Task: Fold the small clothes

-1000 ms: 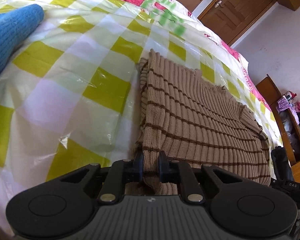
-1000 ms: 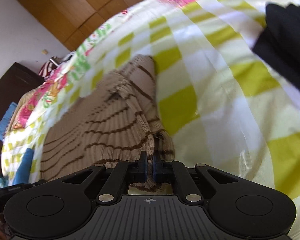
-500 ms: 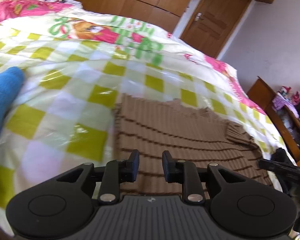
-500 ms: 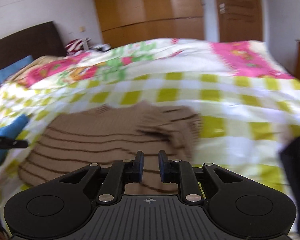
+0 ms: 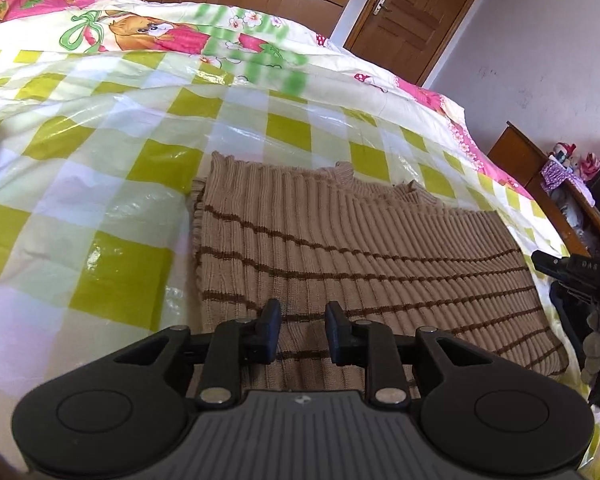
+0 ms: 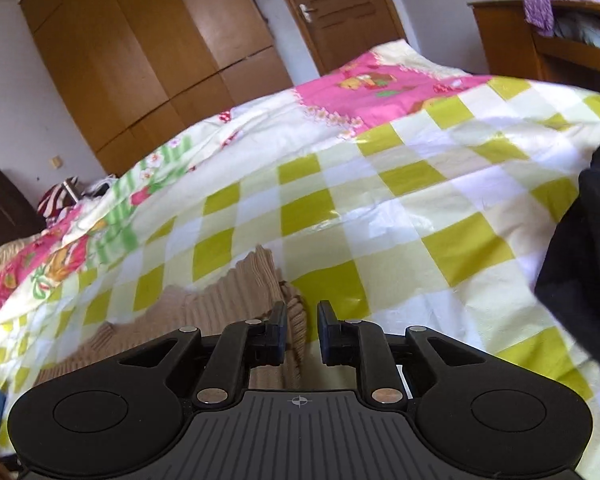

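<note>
Ribbed tan sweater (image 5: 340,256) with thin brown stripes lies folded flat near the bed's near edge, on a glossy checked plastic cover (image 5: 112,184). It looks soft, light and limp; pinching a folded edge or corner seems best. Left tool (image 5: 303,322) and right tool (image 6: 302,320) are spread, pinching nothing. Only "DAS" is readable, on the right tool seen from the left wrist.
</note>
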Demonstrator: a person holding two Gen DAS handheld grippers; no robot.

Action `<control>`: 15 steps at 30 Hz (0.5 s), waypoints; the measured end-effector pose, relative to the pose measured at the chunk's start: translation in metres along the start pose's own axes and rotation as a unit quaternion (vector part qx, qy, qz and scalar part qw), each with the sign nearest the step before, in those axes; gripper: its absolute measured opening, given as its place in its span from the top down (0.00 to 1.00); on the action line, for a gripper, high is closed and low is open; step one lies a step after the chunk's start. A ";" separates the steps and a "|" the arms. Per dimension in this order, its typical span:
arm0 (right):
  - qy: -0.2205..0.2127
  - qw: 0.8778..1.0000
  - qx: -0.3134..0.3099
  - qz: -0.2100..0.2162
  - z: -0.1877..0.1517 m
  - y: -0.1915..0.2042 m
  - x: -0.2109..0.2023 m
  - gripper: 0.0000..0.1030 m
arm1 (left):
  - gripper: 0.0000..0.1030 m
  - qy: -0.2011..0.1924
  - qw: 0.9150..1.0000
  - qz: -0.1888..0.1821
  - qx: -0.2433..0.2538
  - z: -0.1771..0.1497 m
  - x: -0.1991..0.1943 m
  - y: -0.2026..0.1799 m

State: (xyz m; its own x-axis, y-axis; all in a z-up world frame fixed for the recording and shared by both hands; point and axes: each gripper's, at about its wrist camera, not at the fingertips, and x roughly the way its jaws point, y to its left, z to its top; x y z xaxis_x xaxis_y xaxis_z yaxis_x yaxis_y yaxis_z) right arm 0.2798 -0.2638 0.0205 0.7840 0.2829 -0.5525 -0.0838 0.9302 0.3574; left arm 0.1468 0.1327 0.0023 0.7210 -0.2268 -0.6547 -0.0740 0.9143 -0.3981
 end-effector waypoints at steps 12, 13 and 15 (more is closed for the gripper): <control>-0.021 0.992 -0.124 -0.019 -0.003 0.051 0.023 0.70 | 0.60 -0.065 0.997 0.007 0.034 0.033 0.016 -0.008; -0.032 0.991 -0.131 -0.015 -0.005 0.054 0.023 0.70 | 0.60 -0.067 0.997 0.010 0.035 0.033 0.022 -0.006; -0.031 0.991 -0.132 -0.002 -0.010 0.057 0.029 0.73 | 0.60 -0.062 0.997 0.035 0.037 0.031 0.035 -0.003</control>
State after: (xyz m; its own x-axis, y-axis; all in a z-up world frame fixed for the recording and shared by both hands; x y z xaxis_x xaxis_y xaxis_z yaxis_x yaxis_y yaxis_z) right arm 0.2918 -0.2005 0.0177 0.8200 0.2725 -0.5033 -0.2330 0.9622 0.1412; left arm 0.1936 0.1324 0.0006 0.7953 -0.1231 -0.5936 -0.0791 0.9497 -0.3029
